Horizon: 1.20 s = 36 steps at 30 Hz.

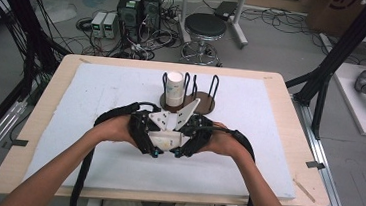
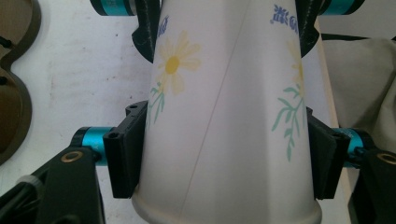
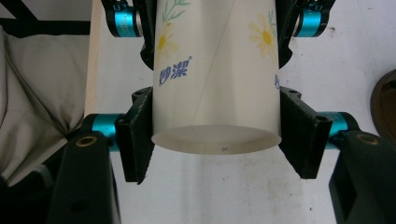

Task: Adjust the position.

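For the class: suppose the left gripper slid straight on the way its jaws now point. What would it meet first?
The right gripper, most likely. The left gripper is shut on one end of the paper cup, and the other gripper's jaws clamp the far end directly ahead. How close they stand is hard to judge.

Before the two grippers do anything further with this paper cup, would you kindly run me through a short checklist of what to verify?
1. Left gripper shut on the paper cup near its wide rim: ok.
2. Right gripper shut on the cup's narrow base end, pads on both sides: ok.
3. Cup wall uncrushed: ok in both gripper views.
4. Whether this is one cup or nested cups: cannot tell.
5. Free slot on the cup rack beside the standing cup: ok.
6. Cup lifted off the white mat: cannot tell.
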{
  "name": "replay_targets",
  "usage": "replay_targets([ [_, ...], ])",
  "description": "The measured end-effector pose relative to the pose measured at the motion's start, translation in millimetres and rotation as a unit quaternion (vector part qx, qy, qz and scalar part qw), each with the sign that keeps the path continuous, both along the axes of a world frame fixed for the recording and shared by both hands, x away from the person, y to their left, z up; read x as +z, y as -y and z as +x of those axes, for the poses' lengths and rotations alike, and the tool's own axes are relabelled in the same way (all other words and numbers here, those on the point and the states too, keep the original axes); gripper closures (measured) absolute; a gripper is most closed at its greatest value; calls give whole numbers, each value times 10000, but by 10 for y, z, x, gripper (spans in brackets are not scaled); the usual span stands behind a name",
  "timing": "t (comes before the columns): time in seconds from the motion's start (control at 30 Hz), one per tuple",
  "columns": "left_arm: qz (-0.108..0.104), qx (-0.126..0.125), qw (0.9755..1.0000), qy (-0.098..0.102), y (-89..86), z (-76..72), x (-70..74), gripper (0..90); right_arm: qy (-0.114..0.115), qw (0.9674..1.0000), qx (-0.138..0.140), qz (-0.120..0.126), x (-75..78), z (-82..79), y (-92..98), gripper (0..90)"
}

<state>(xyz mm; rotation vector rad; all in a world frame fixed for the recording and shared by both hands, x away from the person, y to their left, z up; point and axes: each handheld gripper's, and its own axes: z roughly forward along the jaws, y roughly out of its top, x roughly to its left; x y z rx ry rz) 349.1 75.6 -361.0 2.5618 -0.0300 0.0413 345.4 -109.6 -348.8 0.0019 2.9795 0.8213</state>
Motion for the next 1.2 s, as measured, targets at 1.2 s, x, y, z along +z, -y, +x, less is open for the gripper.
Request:
replay_targets([
  [1.2,-1968,649,9781,-194,-511,16,156,106,-95,9926,-442,1130,-56,15,488,368],
])
